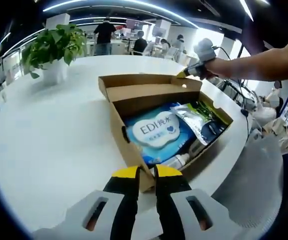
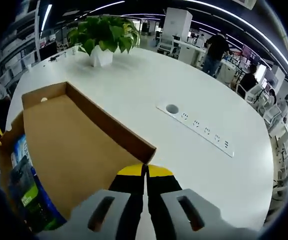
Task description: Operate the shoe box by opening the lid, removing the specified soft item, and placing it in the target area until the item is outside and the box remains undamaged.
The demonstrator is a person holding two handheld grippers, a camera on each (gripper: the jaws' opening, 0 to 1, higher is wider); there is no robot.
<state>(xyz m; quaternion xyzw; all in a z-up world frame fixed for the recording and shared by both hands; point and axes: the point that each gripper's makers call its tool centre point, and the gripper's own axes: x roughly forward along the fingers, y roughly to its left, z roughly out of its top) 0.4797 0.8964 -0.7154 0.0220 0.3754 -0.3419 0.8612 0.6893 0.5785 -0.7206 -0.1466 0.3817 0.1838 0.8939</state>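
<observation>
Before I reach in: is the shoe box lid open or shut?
Open. The lid is swung back, the right gripper shut on its edge; the blue pack lies exposed inside.

Brown cardboard shoe box (image 1: 133, 107) set on the white counter (image 1: 48, 145), close to its near edge. Lid (image 2: 73, 150) swung open, hinged along the far side. Inside, a soft blue-and-white wipes pack (image 1: 156, 132) is laid flat, label up; a green-and-silver pouch (image 1: 199, 120) is tucked beside it.
</observation>
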